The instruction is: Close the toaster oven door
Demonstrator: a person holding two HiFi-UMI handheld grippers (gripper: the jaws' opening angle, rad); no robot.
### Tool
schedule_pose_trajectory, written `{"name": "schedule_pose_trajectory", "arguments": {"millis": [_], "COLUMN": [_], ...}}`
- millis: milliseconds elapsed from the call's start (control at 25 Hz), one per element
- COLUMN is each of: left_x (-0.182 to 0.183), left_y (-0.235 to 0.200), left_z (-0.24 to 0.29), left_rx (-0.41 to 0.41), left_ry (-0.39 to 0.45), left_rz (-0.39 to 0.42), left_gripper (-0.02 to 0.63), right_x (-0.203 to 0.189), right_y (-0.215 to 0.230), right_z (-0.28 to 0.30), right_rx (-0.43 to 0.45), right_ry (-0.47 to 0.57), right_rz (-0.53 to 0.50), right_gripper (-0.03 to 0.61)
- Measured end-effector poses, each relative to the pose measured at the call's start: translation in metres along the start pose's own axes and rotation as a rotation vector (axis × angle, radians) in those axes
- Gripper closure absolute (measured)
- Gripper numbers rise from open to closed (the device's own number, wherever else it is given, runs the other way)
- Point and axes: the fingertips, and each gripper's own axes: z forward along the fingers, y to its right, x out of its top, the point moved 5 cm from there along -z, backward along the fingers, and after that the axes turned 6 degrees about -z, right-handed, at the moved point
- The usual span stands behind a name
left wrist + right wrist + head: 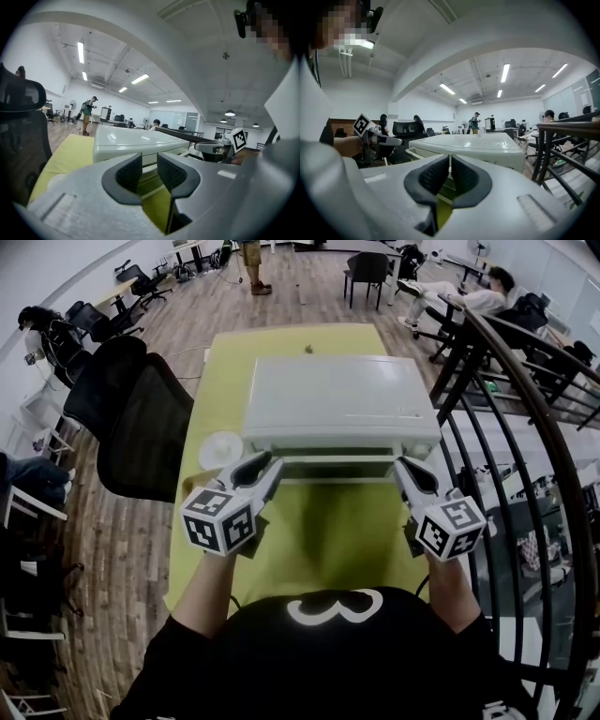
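A white toaster oven (337, 399) stands on a yellow-green table (319, 540). Its door (339, 468) hangs open at the front edge, facing me. My left gripper (270, 465) sits at the oven's front left corner, its jaws open with nothing between them. My right gripper (405, 467) is at the front right corner with its pads almost together, holding nothing. The left gripper view shows that gripper (149, 165) pointing at the oven (136, 140) across a clear gap. In the right gripper view only a thin slit is left in the right gripper (450, 165), with the oven (478, 145) beyond.
A small white round dish (221, 448) lies on the table left of the oven. Black office chairs (141, 423) stand close to the table's left side. A black metal railing (525, 418) runs along the right. People sit and stand far back in the room.
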Motion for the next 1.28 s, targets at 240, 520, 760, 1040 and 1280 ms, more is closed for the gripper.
{"name": "schedule_pose_trajectory", "arguments": {"millis": [240, 520, 760, 1040, 1280], "left_x": [-0.015, -0.044, -0.068, -0.077, -0.068], "left_y": [0.053, 0.09, 0.109, 0.12, 0.125], "left_z": [-0.025, -0.046, -0.068, -0.078, -0.074], "left_rx": [-0.107, -0.202, -0.233, -0.232, -0.207], "left_ry": [0.032, -0.006, -0.031, -0.015, -0.003], "left_rz": [0.066, 0.051, 0.032, 0.01, 0.011], "left_gripper": [0.563, 0.598, 0.603, 0.603, 0.603], "right_x": [-0.01, -0.03, -0.052, -0.056, -0.054], "right_y": [-0.042, -0.079, -0.104, -0.118, -0.105], "right_z": [-0.03, -0.058, -0.084, -0.096, -0.099], "right_rx": [0.071, 0.125, 0.179, 0.236, 0.264], "right_ry": [-0.003, -0.035, -0.066, -0.033, -0.034], "right_rz": [-0.025, -0.028, 0.014, 0.044, 0.056], "right_gripper": [0.575, 0.575, 0.577, 0.577, 0.577]}}
